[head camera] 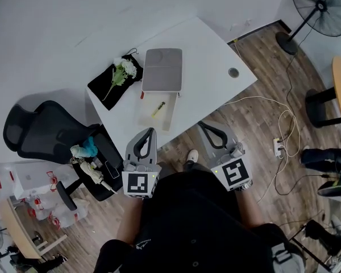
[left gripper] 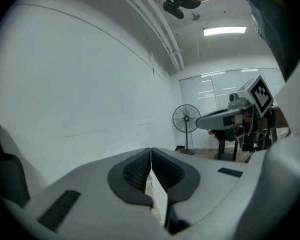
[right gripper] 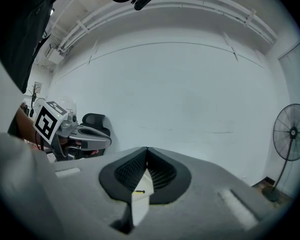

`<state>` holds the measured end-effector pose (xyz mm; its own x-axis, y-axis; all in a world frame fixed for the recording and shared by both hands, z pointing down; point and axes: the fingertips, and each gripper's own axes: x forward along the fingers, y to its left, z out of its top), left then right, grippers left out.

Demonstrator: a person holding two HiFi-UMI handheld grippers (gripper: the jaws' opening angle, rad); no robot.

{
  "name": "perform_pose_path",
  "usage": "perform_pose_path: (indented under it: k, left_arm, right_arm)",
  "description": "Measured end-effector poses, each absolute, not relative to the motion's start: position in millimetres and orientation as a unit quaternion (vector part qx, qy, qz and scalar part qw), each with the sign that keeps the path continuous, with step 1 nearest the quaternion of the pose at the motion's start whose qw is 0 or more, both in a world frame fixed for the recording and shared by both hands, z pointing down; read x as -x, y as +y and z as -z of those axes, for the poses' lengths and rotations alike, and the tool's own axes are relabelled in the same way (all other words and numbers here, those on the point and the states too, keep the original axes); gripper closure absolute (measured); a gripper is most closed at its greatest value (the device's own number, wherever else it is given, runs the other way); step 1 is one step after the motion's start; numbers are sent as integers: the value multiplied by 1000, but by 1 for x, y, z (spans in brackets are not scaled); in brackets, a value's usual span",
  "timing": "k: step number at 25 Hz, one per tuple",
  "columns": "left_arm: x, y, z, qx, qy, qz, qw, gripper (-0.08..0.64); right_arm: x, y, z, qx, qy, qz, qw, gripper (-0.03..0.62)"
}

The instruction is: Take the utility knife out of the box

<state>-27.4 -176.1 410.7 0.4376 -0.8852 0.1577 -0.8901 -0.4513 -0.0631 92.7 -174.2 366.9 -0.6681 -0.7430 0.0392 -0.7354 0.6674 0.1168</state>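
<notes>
Jaws pressed together on both tools and nothing held in either, you keep the left gripper (head camera: 150, 132) and the right gripper (head camera: 207, 126) side by side at the near edge of the white table (head camera: 216, 67), each aimed toward the open box (head camera: 148, 118). Only your head view lays the table out from above. It shows the grey lid (head camera: 162, 70) folded back and the yellow utility knife (head camera: 158, 108) lying inside the box, untouched and well apart from either tool. A black cloth (head camera: 105, 87) with white flowers (head camera: 125, 69) sits just beside the box at left, an office chair (head camera: 37, 132) stands off the table's left side, and a floor fan (head camera: 321, 7) is at far right. The left gripper view looks past its own closed tips to your right gripper (left gripper: 200, 122) and the fan (left gripper: 186, 119), with only a pale sliver of the box below. The right gripper view alone catches the knife (right gripper: 139, 191) at jaw level, a tiny sliver on the box under its closed tips, with your left gripper (right gripper: 106, 139) and the chair (right gripper: 93, 120) off to the side.
</notes>
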Motion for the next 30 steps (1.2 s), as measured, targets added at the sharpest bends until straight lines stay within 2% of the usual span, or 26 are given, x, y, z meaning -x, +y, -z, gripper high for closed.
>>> perform_pose_path:
  k: [8, 30]
  left_arm:
    - [39, -190, -436, -838, -534, -104, 36, 554]
    - [61, -289, -521, -874, -448, -170, 80, 554]
  right_arm:
    - [-93, -189, -360, -409, -911, 37, 36, 588]
    - [-63, -243, -379, -486, -869, 18, 95, 588]
